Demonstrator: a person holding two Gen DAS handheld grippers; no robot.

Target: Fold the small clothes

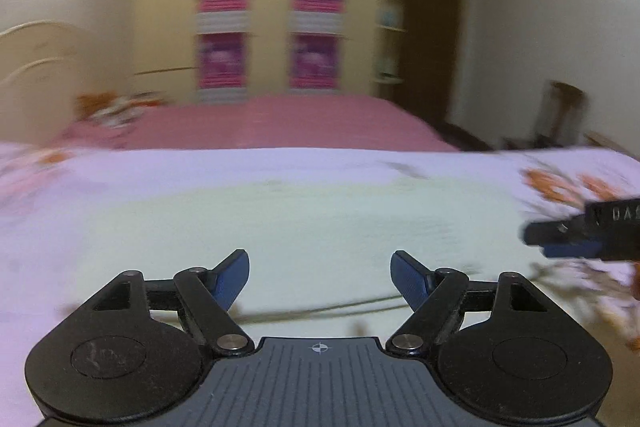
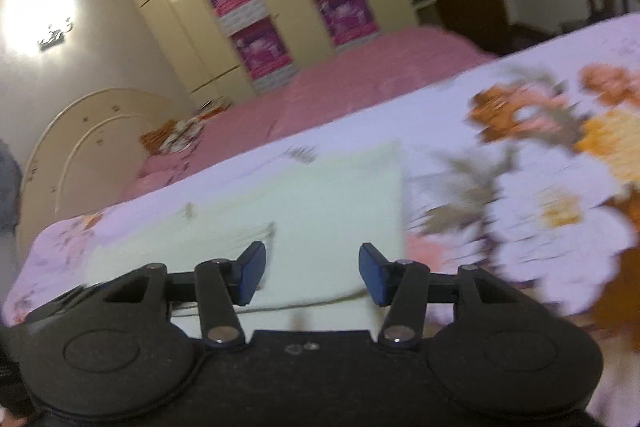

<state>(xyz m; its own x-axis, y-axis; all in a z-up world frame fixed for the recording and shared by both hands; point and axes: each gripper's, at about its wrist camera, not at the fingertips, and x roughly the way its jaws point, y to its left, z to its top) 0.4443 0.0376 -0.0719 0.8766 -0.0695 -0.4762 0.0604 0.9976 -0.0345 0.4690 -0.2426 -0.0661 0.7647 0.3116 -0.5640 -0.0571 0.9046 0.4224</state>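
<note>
With both my left gripper [image 1: 320, 277] and right gripper [image 2: 312, 273] spread wide and empty, I judged the pale cloth [image 2: 320, 211] light and limp, best pinched at a corner.

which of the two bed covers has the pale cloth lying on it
The flowered lilac cover in front, right under both open grippers, carries the pale green cloth. The plain pink cover lies farther back, toward the wardrobe.

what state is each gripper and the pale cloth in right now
left gripper: open, empty, over the cloth
right gripper: open, empty, over the cloth's near edge
pale green cloth: lying flat on the floral sheet, ungripped
wardrobe doors: shut
</note>
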